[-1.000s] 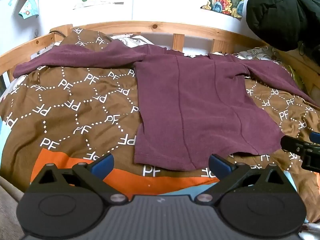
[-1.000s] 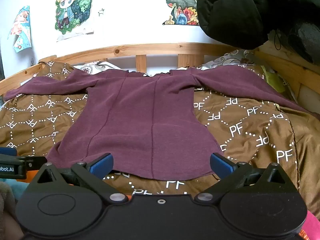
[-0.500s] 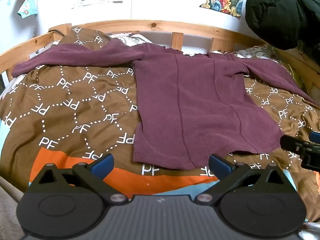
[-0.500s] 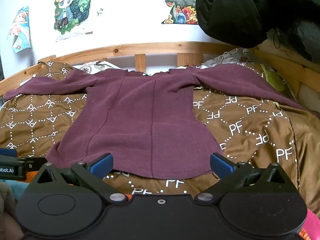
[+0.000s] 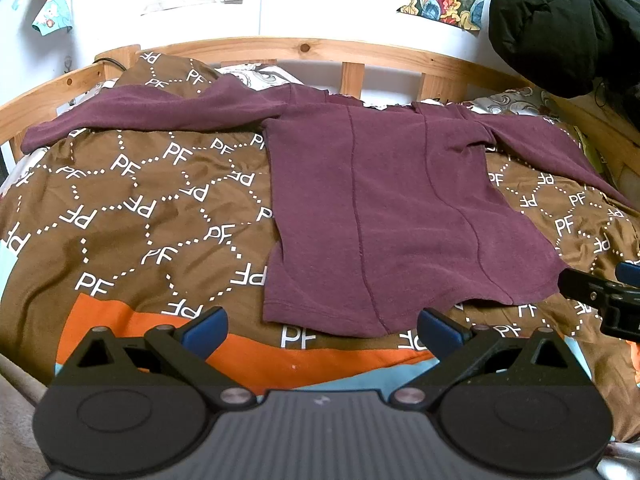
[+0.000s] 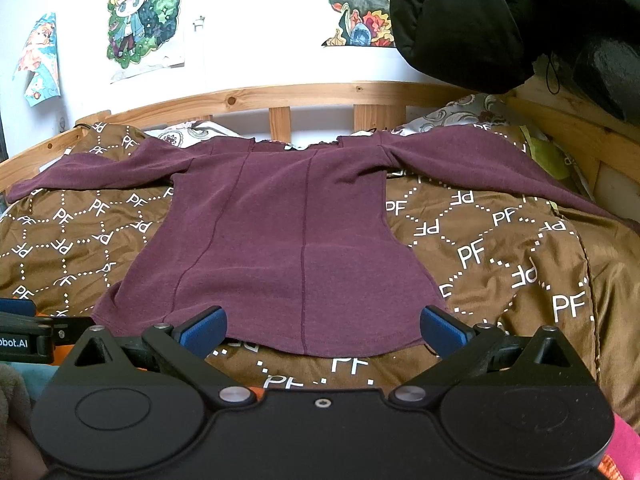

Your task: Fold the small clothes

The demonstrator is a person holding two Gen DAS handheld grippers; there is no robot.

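Note:
A maroon long-sleeved top (image 5: 384,208) lies flat on the bed, both sleeves spread out sideways, hem toward me; it also shows in the right wrist view (image 6: 280,240). My left gripper (image 5: 322,328) is open and empty, hovering just before the hem's left part. My right gripper (image 6: 322,328) is open and empty, just before the hem's middle; its side shows at the right edge of the left wrist view (image 5: 600,300). The left gripper's side shows at the left edge of the right wrist view (image 6: 24,336).
A brown quilt with white "PF" print (image 5: 140,208) covers the bed inside a wooden rail (image 5: 304,46). A black padded jacket (image 6: 500,12) hangs at the upper right. Posters hang on the white wall (image 6: 136,12).
Both grippers have drawn back slightly toward me from the hem. The top has not moved and both grippers stay open.

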